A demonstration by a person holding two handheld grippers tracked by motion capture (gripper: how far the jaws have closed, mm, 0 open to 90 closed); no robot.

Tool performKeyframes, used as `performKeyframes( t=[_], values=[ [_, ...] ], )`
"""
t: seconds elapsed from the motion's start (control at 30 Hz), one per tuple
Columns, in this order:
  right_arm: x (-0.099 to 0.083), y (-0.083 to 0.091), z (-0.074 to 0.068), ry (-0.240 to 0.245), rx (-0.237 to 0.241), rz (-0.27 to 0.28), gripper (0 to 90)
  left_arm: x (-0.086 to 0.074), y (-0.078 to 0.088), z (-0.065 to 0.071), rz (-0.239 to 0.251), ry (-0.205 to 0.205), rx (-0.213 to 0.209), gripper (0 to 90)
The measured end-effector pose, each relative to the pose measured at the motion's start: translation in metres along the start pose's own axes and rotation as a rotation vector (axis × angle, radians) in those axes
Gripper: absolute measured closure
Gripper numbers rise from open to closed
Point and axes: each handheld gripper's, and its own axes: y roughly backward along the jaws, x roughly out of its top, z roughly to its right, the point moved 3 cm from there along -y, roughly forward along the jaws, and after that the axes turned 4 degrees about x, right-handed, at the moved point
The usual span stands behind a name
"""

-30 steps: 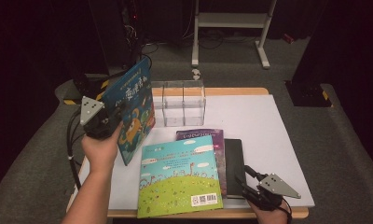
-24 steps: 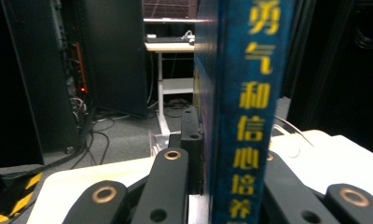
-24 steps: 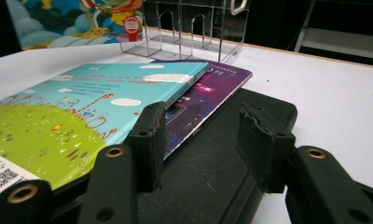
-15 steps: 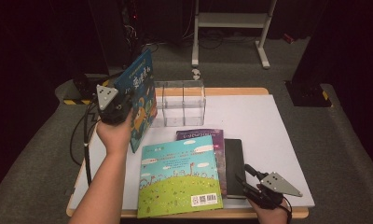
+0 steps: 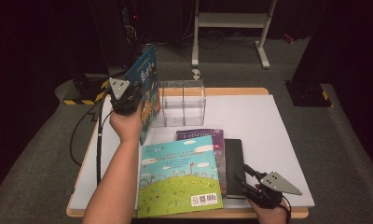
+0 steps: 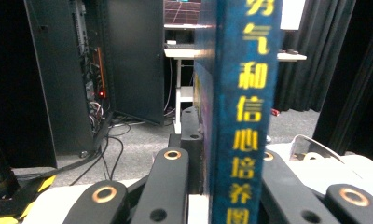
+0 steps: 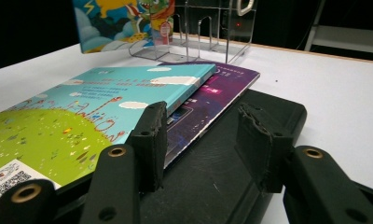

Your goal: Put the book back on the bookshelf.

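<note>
The left tool (image 5: 127,100) is held up above the far left part of the white worktop (image 5: 278,121), its jaws pinching a blue picture book (image 5: 147,88). The book stands on edge, lifted clear of the surface, just beside the left wall of a clear acrylic rack (image 5: 182,105) with upright dividers. In the left gripper view the book's blue spine (image 6: 243,112) with yellow characters rises between the two black jaws, which press against it from either side.

The right tool (image 5: 252,179) sits low at the near right edge of the worktop, its jaws spread apart and pinching nothing. In the right gripper view they hover over a black book (image 7: 231,168) that lies flat. On that black book's left side lies a purple book (image 5: 212,135), partly overlapping it, and on top of the purple one rests a book with a turquoise and green cover (image 5: 177,177), a code label at its near corner. This stack lies near the rack, on the person's side of it.
</note>
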Motion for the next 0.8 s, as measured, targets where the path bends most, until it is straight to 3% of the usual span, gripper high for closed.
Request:
performKeyframes(
  t=[0.33,0.63,0.8],
  values=[
    [0.0,-0.003,0.0,-0.005,0.015,-0.007,53.1,-0.005,-0.01,0.003,0.027,-0.022,0.012,82.8],
    [0.001,-0.004,-0.004,0.0,0.024,-0.004,53.0,-0.015,0.006,0.009,0.019,-0.086,0.002,81.4],
    [0.002,-0.005,-0.005,0.005,0.026,-0.005,52.7,-0.02,0.013,0.009,0.014,-0.101,-0.001,80.4]
  ],
)
